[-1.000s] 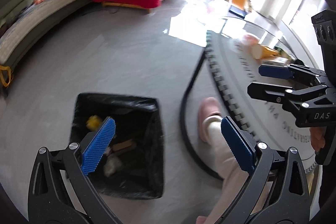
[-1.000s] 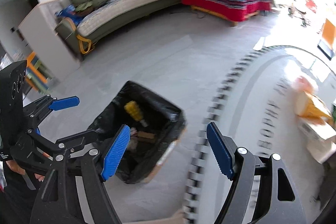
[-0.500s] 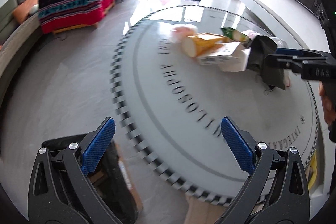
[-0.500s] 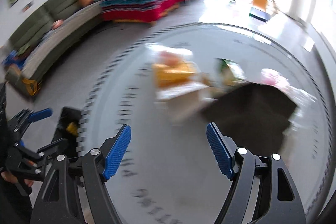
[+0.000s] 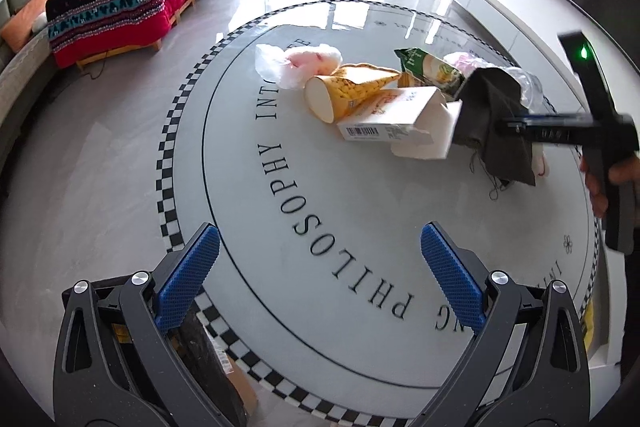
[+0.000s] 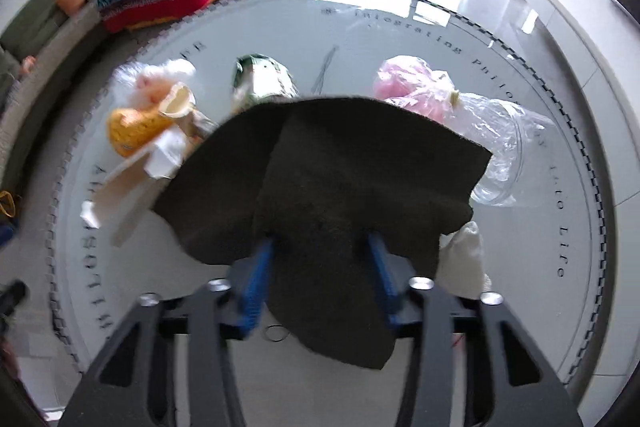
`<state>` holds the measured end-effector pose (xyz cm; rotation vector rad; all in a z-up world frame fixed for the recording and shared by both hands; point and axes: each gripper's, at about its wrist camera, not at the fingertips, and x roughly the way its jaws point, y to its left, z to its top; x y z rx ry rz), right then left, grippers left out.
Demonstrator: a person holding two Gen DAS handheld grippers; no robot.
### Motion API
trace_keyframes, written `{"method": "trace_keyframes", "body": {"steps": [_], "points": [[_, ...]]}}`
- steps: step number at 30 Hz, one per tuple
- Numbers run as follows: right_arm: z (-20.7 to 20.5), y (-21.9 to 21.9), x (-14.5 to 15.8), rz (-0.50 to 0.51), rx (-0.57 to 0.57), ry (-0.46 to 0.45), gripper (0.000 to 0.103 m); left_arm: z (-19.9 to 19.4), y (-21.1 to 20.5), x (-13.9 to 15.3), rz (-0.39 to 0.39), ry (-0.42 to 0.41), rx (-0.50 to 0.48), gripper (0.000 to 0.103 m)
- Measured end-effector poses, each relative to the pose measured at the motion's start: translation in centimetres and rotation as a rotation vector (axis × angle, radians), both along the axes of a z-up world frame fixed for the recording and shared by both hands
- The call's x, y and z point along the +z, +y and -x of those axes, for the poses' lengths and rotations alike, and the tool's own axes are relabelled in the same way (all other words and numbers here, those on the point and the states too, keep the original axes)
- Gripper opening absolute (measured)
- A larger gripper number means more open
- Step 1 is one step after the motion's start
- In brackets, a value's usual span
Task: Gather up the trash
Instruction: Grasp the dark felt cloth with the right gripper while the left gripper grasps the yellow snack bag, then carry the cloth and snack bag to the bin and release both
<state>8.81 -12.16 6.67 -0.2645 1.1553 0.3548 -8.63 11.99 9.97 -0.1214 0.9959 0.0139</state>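
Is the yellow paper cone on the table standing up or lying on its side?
On its side. The yellow paper cone lies flat on the round table, open end toward the camera, resting against the white carton.

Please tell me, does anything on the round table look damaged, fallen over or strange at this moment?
Yes. The yellow paper cup lies on its side against the white carton, whose end flap is torn open. A dark cloth hangs from the right gripper, draped over its fingers. The left gripper is open and empty.
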Motion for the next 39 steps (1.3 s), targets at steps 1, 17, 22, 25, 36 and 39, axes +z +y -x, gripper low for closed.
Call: {"method": "trace_keyframes", "body": {"steps": [1, 17, 22, 25, 36, 39], "points": [[0.1, 0.1, 0.1, -0.002, 0.005, 0.000, 0.025, -0.5, 0.1, -0.1, -0.003, 0.005, 0.004, 0.097], [0.0, -3.8, 8.6, -0.223, -0.015, -0.059, 0.007, -10.4, -2.4, 0.8, -0.233, -0.029, -0.126, 0.097], [-0.4, -3.9, 8.8, -0.225, -0.004, -0.067, 0.007, -13.8, -4.2, -1.0, -0.341, -0.012, -0.166, 0.097], [-0.7, -3.8, 8.4, -0.210, -0.001, -0.068, 0.007, -15.4, -5.2, -2.6, -0.363, 0.015, -0.195, 0.096], [-0.8, -3.7, 7.4, -0.261, 0.014, -0.046, 0.007, -19.4, -4.6, -6.0, -0.425, 0.135, -0.164, 0.056], [-0.7, -3.6, 7.6, -0.269, 0.019, -0.050, 0.007, -19.6, -3.9, -6.1, -0.382, 0.137, -0.132, 0.054]]}}
